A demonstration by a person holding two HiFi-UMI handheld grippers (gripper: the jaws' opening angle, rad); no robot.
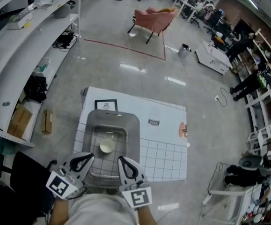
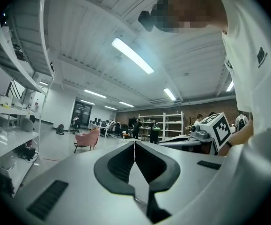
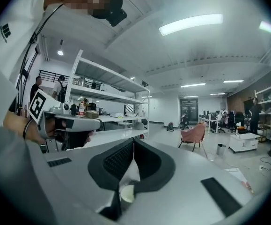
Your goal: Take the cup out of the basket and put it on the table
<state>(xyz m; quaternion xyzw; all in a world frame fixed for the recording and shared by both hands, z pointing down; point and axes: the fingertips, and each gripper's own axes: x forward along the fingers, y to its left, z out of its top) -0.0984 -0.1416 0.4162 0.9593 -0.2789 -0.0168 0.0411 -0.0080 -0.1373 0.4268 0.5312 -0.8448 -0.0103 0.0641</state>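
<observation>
A cream cup [image 1: 107, 146] lies inside the grey basket [image 1: 130, 125] on the white table [image 1: 165, 146]. Seen from the head, both grippers hover at the basket's near edge, short of the cup. My left gripper [image 1: 90, 157] is to the cup's lower left and my right gripper [image 1: 121, 160] to its lower right. In the left gripper view the jaws [image 2: 135, 143] meet at the tips with nothing between them. The right gripper's jaws [image 3: 133, 141] are also shut and empty, and the cup [image 3: 126, 194] shows below through the gap behind the tips.
Long white shelves [image 1: 13, 55] run along the left, with cardboard boxes [image 1: 20, 121] on the floor beside them. A pink armchair [image 1: 154, 20] stands far ahead. A small cart with gear [image 1: 247, 170] sits at the lower right. The table's grid surface extends right of the basket.
</observation>
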